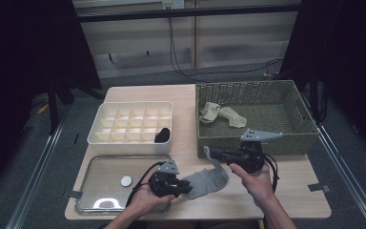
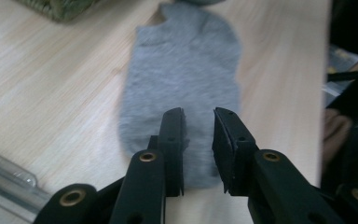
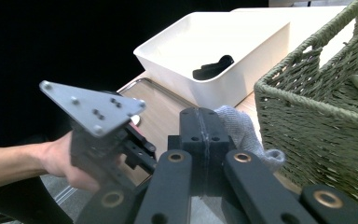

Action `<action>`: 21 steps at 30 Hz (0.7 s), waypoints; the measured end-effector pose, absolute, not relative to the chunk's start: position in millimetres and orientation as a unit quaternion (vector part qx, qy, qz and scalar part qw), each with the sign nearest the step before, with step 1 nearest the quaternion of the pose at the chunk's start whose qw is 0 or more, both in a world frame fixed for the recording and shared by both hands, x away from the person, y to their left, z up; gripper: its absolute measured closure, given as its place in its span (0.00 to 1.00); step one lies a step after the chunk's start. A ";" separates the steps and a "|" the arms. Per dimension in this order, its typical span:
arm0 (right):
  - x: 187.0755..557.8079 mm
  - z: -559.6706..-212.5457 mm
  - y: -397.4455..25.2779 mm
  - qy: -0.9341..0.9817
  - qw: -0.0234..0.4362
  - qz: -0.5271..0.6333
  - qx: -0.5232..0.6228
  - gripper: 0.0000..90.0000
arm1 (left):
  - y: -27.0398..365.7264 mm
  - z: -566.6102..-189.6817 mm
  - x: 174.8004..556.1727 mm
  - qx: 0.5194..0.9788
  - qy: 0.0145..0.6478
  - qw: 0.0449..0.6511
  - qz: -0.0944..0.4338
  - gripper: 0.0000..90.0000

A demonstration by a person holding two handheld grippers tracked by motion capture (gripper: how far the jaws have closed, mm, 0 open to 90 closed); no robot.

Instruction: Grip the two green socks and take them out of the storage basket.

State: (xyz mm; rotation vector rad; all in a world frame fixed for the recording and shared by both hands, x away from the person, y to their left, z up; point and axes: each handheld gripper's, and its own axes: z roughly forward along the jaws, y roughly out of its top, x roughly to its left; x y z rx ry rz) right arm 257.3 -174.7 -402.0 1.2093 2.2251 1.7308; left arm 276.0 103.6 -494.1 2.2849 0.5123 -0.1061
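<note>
High view: wicker basket (image 1: 295,138) holds beige socks (image 1: 221,115); divided box (image 1: 100,136), black sock (image 1: 162,135).

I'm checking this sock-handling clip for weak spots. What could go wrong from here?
The left gripper hovers open over the grey sock, so only the right gripper pinches its upper end; a pull might slip it free. The sock could also snag the wicker basket close beside it.

Dim, dark-edged scene; close-ups softly blurred.
</note>
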 end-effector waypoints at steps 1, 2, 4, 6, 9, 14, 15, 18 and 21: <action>256.5 -401.3 -176.2 0.724 0.039 0.564 0.395 1.00 | 102.1 -496.4 276.5 0.894 0.208 0.394 -0.040 0.79; 256.5 -401.3 -176.2 0.724 0.039 0.564 0.395 1.00 | 102.8 -495.7 278.5 0.896 0.210 0.389 -0.038 0.79; 255.6 -400.0 -178.4 0.722 0.041 0.567 0.394 1.00 | 103.5 -494.9 281.8 0.899 0.209 0.383 -0.029 0.77; 254.6 -397.8 -180.7 0.719 0.042 0.571 0.395 1.00 | 103.9 -495.7 285.1 0.897 0.212 0.386 -0.026 0.77; 253.9 -394.9 -181.0 0.718 0.045 0.573 0.393 1.00 | 100.6 -496.4 289.3 0.899 0.202 0.388 -0.022 0.77; 253.2 -389.0 -175.9 0.719 0.048 0.576 0.387 1.00 | 91.8 -498.2 293.0 0.897 0.194 0.396 -0.019 0.78; 254.4 -386.4 -172.1 0.718 0.046 0.580 0.383 1.00 | 90.1 -498.7 293.9 0.895 0.196 0.400 -0.020 0.77; 255.9 -384.0 -164.8 0.719 0.043 0.582 0.376 1.00 | 94.2 -493.8 294.7 0.889 0.199 0.413 -0.021 0.79; 257.5 -383.0 -159.1 0.722 0.040 0.583 0.371 1.00 | 101.4 -486.3 296.4 0.880 0.208 0.426 -0.026 0.78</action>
